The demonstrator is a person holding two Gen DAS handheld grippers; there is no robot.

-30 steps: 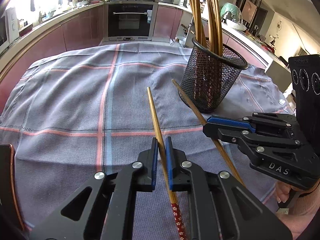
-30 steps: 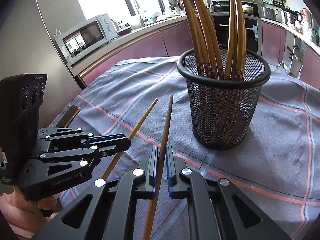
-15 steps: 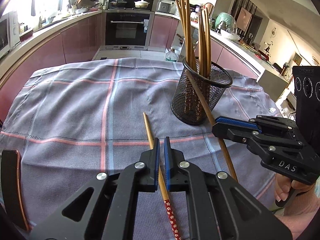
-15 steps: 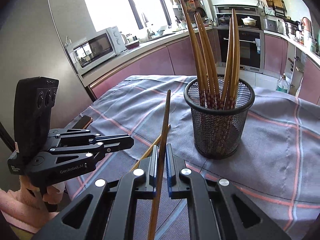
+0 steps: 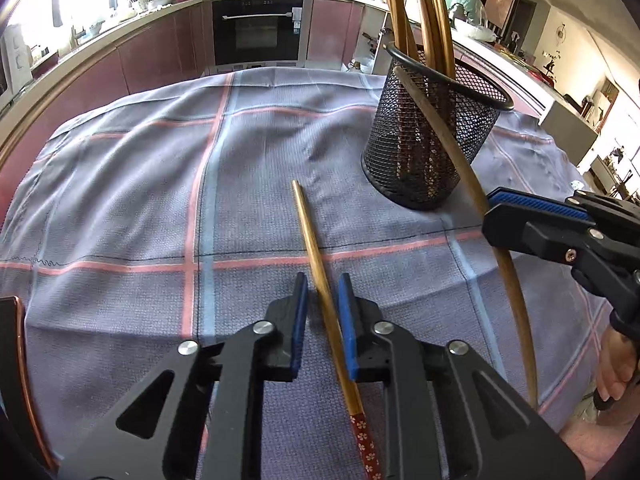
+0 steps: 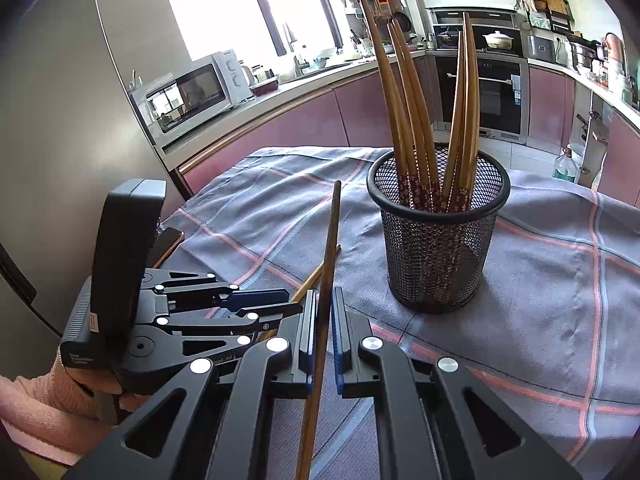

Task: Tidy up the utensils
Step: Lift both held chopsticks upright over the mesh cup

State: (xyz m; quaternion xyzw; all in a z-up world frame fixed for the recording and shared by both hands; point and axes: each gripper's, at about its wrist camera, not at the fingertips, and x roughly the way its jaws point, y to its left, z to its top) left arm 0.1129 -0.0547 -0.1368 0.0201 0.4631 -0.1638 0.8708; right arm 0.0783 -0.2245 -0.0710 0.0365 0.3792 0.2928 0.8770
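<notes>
A dark chopstick [image 6: 326, 276] is clamped in the right gripper [image 6: 323, 320], raised near the mesh cup [image 6: 438, 240]. The left gripper [image 5: 323, 312] has just been opening; the light chopstick [image 5: 316, 252] between its pads is released, lying on the cloth [image 5: 120, 200].

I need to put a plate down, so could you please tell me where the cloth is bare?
The wide stretch of cloth left of the loose chopstick, out to the far edge, is bare. Crowded: around the mesh cup, where the right tool holds a chopstick close by.
</notes>
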